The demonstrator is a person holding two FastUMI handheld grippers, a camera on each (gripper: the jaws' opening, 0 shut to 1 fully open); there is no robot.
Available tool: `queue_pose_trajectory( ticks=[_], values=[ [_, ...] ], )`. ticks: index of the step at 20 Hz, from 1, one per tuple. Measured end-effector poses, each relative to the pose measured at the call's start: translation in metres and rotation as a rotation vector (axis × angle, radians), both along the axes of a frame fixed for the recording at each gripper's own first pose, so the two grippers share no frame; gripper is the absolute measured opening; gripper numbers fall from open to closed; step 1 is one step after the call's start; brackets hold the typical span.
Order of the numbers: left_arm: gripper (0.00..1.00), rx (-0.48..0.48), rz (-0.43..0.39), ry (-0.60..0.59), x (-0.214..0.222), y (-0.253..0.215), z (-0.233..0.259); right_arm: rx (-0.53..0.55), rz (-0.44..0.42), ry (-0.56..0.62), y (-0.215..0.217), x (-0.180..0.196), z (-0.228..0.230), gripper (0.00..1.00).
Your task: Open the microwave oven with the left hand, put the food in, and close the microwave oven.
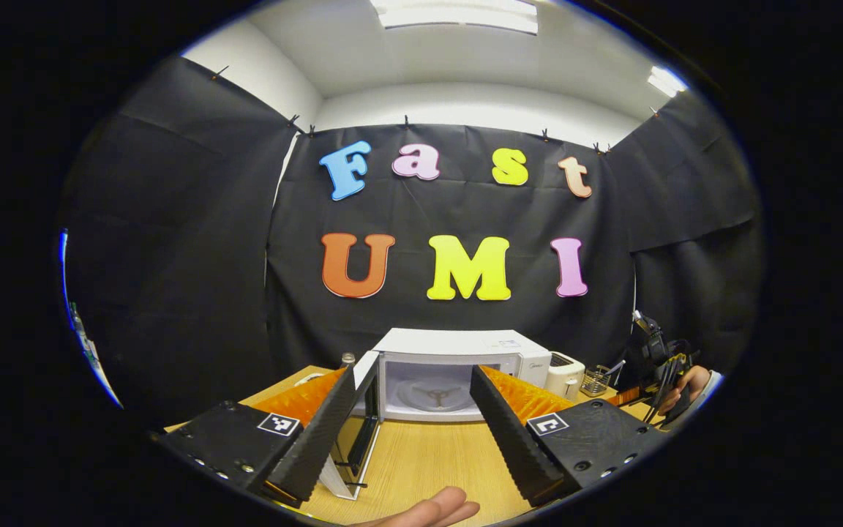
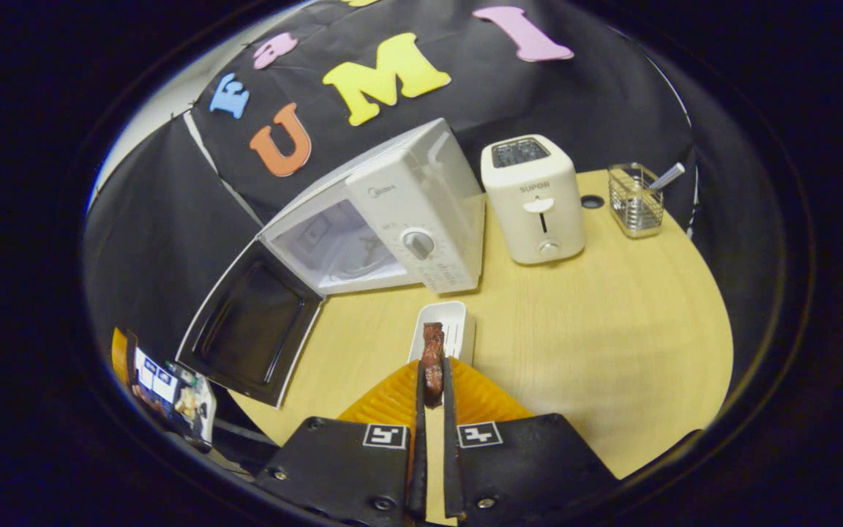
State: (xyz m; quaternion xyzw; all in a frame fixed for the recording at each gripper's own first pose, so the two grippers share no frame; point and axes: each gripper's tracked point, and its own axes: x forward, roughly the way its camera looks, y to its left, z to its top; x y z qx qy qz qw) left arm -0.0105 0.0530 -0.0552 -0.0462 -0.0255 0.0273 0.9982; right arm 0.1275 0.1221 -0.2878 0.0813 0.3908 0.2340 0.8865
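Across the left gripper view, the left gripper (image 1: 413, 410) stands with its fingers spread wide and nothing between them, aimed at the microwave oven (image 1: 458, 366) at the back of the wooden table (image 1: 429, 461). The oven door (image 1: 363, 417) is swung out to the left on its hinge, and the cavity is exposed with the turntable support (image 1: 437, 395) visible on its floor. A white toaster (image 1: 564, 375) and a wire utensil rack (image 1: 596, 380) sit just to the right of the oven. At the far right, a hand (image 1: 685, 388) grips the other tool. Fingertips of a hand (image 1: 429, 509) show at the bottom edge.

Turning to the right gripper view, the right gripper (image 2: 432, 388) is closed down to a narrow gap, with both fingers pressing on a piece of food (image 2: 433, 362), a dark reddish-brown strip (possibly meat; I cannot tell for certain). It is held above a small white tray (image 2: 451, 326) near the oven's front. The oven (image 2: 392, 219) is open, its door (image 2: 253, 329) lying out to the left. The toaster (image 2: 535, 197) and rack (image 2: 635, 199) stand farther back.

Judgement on handling: the food looks light, soft and somewhat slick, liable to bend or slip rather than break. The present hold takes its lower end, leaving most of the strip free above the fingers; a moderate, steady squeeze seems adequate. The door is rigid and hinged, best pushed on its free outer edge.
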Motion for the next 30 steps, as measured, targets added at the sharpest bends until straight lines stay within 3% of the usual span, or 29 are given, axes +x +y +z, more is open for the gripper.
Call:
queue_pose_trajectory(
  ticks=[1, 2, 3, 4, 5, 6, 7, 8, 17, 25, 30],
  values=[
    [0.88, -0.011, 0.010, 0.002, -0.002, 0.007, -0.001, -0.034, 0.004, -0.045, 0.006, -0.006, 0.007, 0.12],
    [0.96, -0.021, 0.020, 0.005, -0.005, 0.013, -0.002, -0.062, 0.004, -0.085, 0.011, -0.011, 0.013, 0.12],
    [0.87, -0.029, 0.028, 0.016, -0.007, 0.017, -0.005, -0.083, 0.006, -0.119, 0.016, -0.018, 0.019, 0.12],
    [0.94, -0.034, 0.033, 0.027, -0.008, 0.022, -0.009, -0.095, 0.011, -0.151, 0.024, -0.023, 0.025, 0.12],
    [0.93, -0.038, 0.036, 0.040, -0.009, 0.025, -0.012, -0.104, 0.018, -0.181, 0.035, -0.029, 0.029, 0.12],
    [0.81, -0.039, 0.038, 0.051, -0.012, 0.030, -0.016, -0.118, 0.023, -0.209, 0.044, -0.033, 0.032, 0.12],
    [0.81, -0.039, 0.037, 0.060, -0.017, 0.033, -0.018, -0.130, 0.028, -0.235, 0.052, -0.036, 0.034, 0.12],
    [0.93, -0.034, 0.037, 0.064, -0.021, 0.037, -0.019, -0.142, 0.036, -0.258, 0.062, -0.039, 0.036, 0.12],
    [0.93, -0.015, 0.075, 0.066, -0.026, 0.073, -0.031, -0.202, 0.053, -0.452, 0.166, -0.009, 0.027, 0.12],
    [0.93, -0.001, 0.075, 0.065, -0.014, 0.086, -0.042, -0.107, -0.047, -0.490, 0.251, 0.069, 0.004, 0.12],
    [0.93, 0.016, 0.043, 0.097, -0.002, 0.090, -0.053, 0.067, -0.121, -0.497, 0.309, 0.115, 0.006, 0.12]
  ],
)
